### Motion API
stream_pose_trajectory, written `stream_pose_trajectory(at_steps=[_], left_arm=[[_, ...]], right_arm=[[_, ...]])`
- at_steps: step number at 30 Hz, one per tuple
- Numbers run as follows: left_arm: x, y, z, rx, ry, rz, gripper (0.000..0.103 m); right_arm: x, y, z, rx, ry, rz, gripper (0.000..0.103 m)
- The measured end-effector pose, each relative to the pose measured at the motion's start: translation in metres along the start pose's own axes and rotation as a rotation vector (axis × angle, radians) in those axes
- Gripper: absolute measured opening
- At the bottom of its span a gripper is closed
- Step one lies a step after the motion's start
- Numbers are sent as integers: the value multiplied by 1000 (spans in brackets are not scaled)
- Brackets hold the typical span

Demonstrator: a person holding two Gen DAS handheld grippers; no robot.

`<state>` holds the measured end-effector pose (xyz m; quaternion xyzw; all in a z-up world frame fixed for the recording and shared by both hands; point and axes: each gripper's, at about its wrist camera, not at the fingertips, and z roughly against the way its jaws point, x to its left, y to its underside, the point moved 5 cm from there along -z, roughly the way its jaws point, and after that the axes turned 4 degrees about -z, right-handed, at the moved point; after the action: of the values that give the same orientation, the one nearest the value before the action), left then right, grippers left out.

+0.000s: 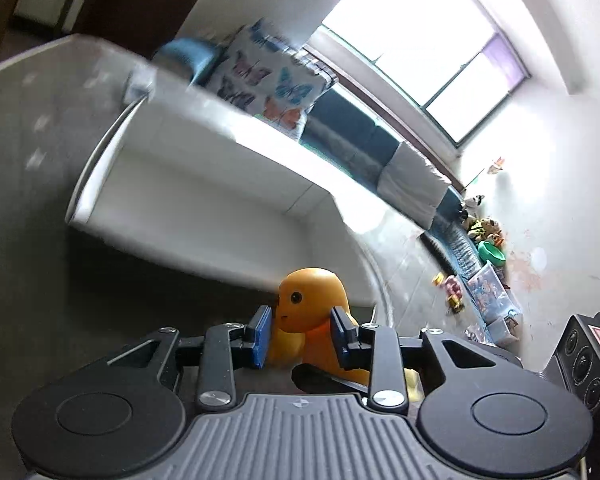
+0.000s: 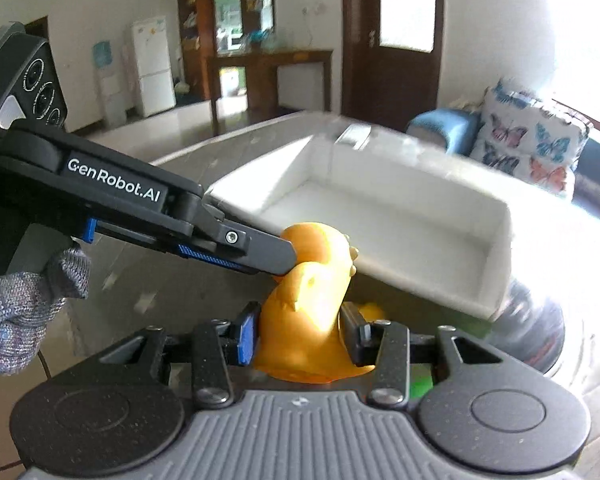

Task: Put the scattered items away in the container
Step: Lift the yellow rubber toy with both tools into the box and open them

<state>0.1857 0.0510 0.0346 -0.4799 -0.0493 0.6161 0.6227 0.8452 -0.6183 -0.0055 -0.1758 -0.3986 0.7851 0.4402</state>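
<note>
Both my left tool and right tool are clenched on the orange toy, before the white container.

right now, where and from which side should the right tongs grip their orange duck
Probably the body under the head, pads closing on its two sides, as the right tongs hold the orange duck: the body narrows there, while the rounded head would likely slip.
</note>
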Motion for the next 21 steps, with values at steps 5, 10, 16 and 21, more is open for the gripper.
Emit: stream_pose_trajectory(at_steps=[5,10,16,21], left_arm=[[-11,-33,-31,-9,6,-28,34],[-11,-51,-69,19,-8,-40,34],[4,-54,-99,75,-3,19,34],[16,-52,-117,118,-34,45,34]], right_arm=[[-35,-30,-10,-32,61,-34,42],[-65,-48,-32,-9,100,-63,42],[-96,-51,-73,65,90,-96,42],[-103,-46,-99,131,81,-111,42]])
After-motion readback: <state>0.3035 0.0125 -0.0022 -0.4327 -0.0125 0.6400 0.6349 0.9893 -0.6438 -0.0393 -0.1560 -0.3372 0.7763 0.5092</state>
